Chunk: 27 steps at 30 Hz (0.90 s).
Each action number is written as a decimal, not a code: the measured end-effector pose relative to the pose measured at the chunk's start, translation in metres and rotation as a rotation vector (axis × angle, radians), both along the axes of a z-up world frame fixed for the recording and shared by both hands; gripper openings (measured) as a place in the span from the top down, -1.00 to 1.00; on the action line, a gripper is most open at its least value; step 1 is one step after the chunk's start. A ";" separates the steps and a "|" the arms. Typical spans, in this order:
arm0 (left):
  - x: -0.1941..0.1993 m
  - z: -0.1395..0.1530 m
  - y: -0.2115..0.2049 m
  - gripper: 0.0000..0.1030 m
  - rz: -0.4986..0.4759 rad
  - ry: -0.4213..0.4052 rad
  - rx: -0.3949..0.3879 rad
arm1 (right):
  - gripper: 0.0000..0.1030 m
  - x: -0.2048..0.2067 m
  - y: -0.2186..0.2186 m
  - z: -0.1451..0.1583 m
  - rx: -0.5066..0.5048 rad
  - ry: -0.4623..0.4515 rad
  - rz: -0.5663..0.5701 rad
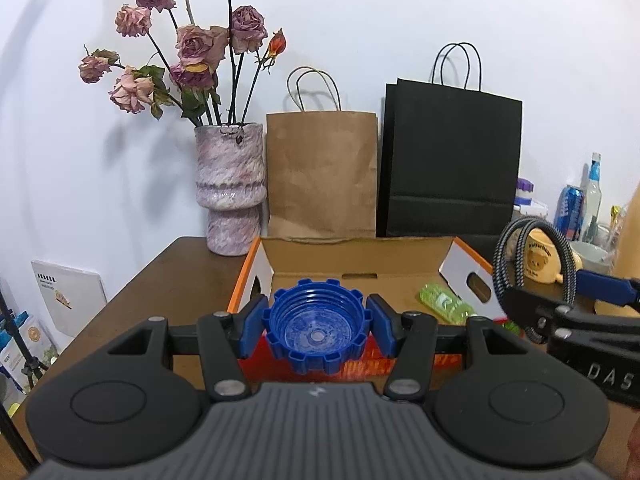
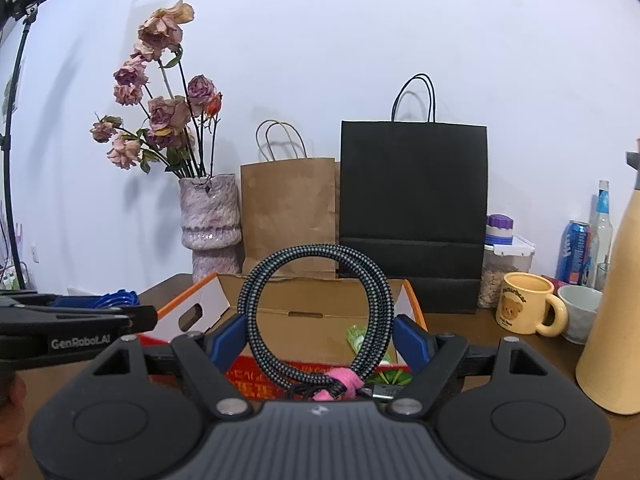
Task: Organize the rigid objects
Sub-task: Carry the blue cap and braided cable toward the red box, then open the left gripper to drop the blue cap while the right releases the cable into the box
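Note:
My left gripper (image 1: 317, 326) is shut on a blue ridged plastic cap (image 1: 318, 330), held just in front of the open orange-and-white cardboard box (image 1: 356, 264). My right gripper (image 2: 318, 340) is shut on a coiled black-and-grey braided cable (image 2: 316, 280) bound with a pink tie (image 2: 340, 382), held upright before the same box (image 2: 304, 312). A green transparent object (image 1: 446, 304) lies inside the box at the right; it also shows in the right wrist view (image 2: 360, 338). The right gripper with the cable (image 1: 520, 264) shows at the right of the left wrist view.
Behind the box stand a vase of dried roses (image 1: 232, 188), a brown paper bag (image 1: 322, 172) and a black paper bag (image 1: 450, 164). To the right are a yellow bear mug (image 2: 524, 304), a grey bowl (image 2: 580, 312), a can (image 2: 574, 252), a bottle (image 2: 602, 224) and a tall beige vessel (image 2: 618, 308).

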State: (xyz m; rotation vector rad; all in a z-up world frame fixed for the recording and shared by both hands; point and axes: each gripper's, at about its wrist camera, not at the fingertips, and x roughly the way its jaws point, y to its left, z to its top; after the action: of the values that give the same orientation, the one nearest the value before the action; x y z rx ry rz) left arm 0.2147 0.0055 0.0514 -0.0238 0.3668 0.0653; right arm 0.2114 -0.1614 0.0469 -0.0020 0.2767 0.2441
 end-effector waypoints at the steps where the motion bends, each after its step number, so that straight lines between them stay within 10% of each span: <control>1: 0.005 0.001 0.000 -0.08 0.003 -0.001 -0.006 | -0.53 0.005 0.001 0.000 -0.003 0.001 0.003; 27: 0.120 -0.001 0.016 -0.08 0.083 0.015 -0.031 | -0.53 0.127 0.013 -0.003 -0.017 0.037 -0.010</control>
State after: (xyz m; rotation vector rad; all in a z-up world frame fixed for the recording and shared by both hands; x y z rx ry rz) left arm 0.3349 0.0213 0.0504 -0.0697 0.3816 0.1421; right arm 0.3385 -0.1484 0.0441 -0.0134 0.3159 0.2325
